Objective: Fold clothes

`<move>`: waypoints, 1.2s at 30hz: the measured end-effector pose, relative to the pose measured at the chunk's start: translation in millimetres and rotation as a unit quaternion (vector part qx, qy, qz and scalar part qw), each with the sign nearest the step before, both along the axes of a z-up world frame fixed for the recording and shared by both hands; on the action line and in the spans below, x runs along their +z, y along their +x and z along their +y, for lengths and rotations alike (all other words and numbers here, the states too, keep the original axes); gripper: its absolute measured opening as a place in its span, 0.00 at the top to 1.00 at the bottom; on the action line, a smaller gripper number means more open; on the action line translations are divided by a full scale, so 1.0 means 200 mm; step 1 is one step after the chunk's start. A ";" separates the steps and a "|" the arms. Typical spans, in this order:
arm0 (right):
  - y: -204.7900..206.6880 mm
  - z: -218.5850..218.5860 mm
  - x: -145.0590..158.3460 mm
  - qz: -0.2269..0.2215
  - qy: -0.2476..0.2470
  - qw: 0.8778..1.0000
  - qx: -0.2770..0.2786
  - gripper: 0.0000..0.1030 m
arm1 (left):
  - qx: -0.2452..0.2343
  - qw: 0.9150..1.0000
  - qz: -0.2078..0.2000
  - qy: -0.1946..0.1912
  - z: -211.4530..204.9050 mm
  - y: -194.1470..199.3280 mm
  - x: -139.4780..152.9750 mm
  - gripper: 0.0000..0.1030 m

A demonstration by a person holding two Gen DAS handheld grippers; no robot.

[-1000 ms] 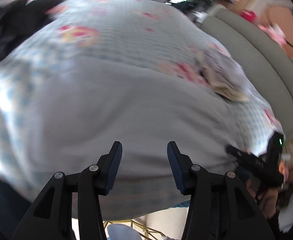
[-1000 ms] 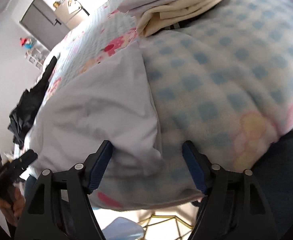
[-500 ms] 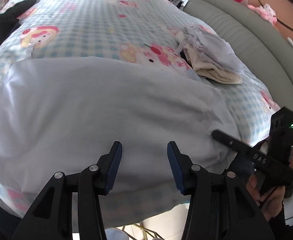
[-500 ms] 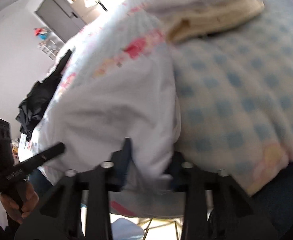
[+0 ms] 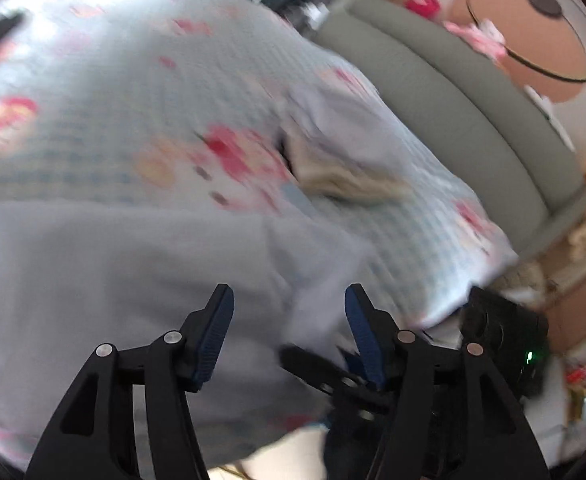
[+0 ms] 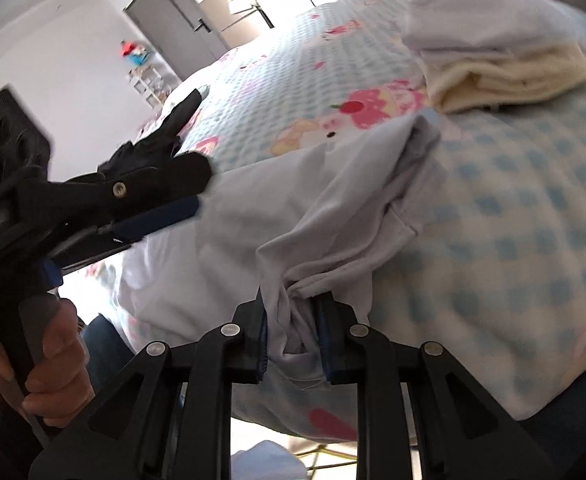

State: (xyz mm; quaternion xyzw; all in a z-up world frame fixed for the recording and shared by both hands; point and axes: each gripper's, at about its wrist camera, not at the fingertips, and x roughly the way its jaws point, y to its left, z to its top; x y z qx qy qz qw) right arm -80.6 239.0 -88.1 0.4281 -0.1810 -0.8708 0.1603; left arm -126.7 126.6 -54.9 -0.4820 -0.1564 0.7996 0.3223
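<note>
The right gripper (image 6: 293, 336) is pinched on a bunched corner of the white garment (image 6: 293, 200); its blue pads (image 6: 324, 332) press the cloth from both sides, where a second ago they stood wide with the corner lying loose between them. That corner is now gathered into creases and lifted off the bed, with a fold trailing up and away from the fingers.

The left gripper (image 5: 289, 332) has its jaws spread with nothing between them, and they have just been opening further. It hovers over the near part of the garment, whose edge no longer runs flat as before. Its fingertips (image 6: 189, 204) point toward the right gripper's catch.

The garment lies across the near edge of the checked bedspread (image 6: 513, 200), its long axis running from one gripper to the other, parallel to that edge. Beyond the fingers sits a folded stack of cream and white cloth (image 6: 493, 68), apart from the garment. Farther left of that, past the garment, the bedspread is bare up to a dark heap (image 6: 165, 132). A grey padded headboard (image 5: 453, 112) bounds the bed on the right.
</note>
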 end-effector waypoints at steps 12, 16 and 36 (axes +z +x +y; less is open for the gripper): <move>0.15 0.18 0.08 0.019 -0.002 0.998 -0.062 0.66 | 0.031 0.995 -0.026 -0.092 0.10 -0.02 -0.17 0.66; 0.17 0.33 0.08 0.024 0.004 0.992 -0.126 0.64 | 0.034 0.996 -0.039 -0.077 0.07 -0.05 -0.20 0.66; -0.05 0.02 -0.04 -0.012 -0.014 1.000 -0.008 0.60 | 0.013 0.995 -0.098 0.015 0.08 -0.09 -0.25 0.84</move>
